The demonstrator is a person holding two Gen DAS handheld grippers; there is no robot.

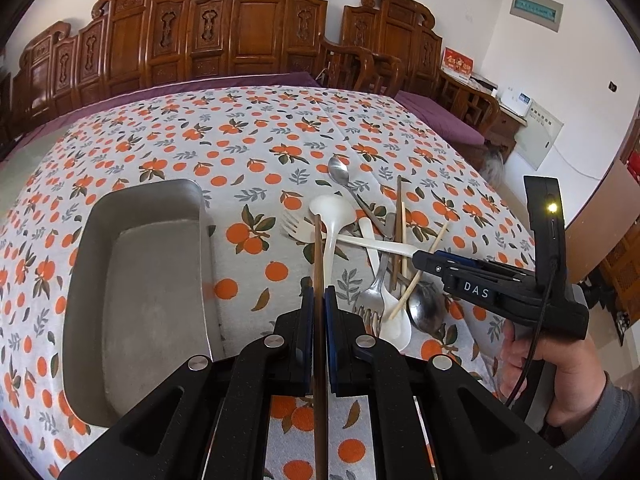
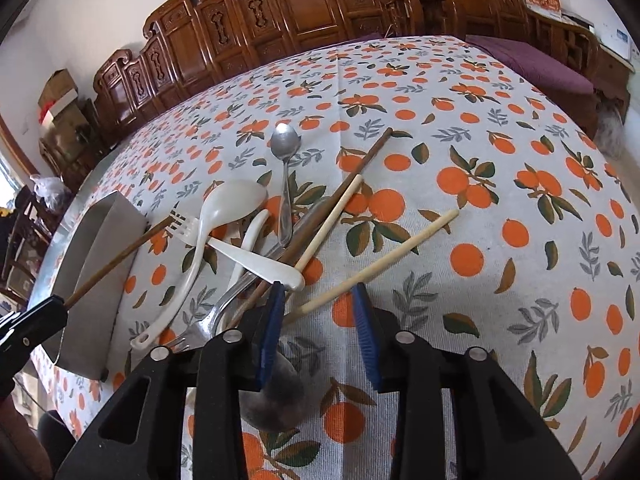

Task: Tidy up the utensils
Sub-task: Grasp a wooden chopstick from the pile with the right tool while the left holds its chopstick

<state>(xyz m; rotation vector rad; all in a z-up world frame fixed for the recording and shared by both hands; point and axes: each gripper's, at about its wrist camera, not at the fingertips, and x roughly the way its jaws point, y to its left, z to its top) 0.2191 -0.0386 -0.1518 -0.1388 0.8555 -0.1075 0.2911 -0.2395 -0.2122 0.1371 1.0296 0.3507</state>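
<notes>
My left gripper [image 1: 319,292] is shut on a dark brown chopstick [image 1: 318,256], held just right of the steel tray [image 1: 140,280]; the chopstick also shows in the right wrist view [image 2: 120,258], in front of the tray [image 2: 100,256]. My right gripper [image 2: 320,290] is open above the utensil pile, its fingers either side of a pale chopstick [image 2: 384,264]; it also shows in the left wrist view [image 1: 418,260]. The pile holds a white ladle [image 2: 216,220], white plastic fork [image 2: 240,252], metal spoon [image 2: 285,148], another brown chopstick [image 2: 340,196] and a second pale chopstick [image 2: 332,220].
The table carries an orange-print cloth [image 2: 500,200]. Carved wooden chairs [image 1: 248,32] line the far side. A metal fork [image 1: 374,292] and a second metal spoon [image 1: 426,308] lie in the pile near the front.
</notes>
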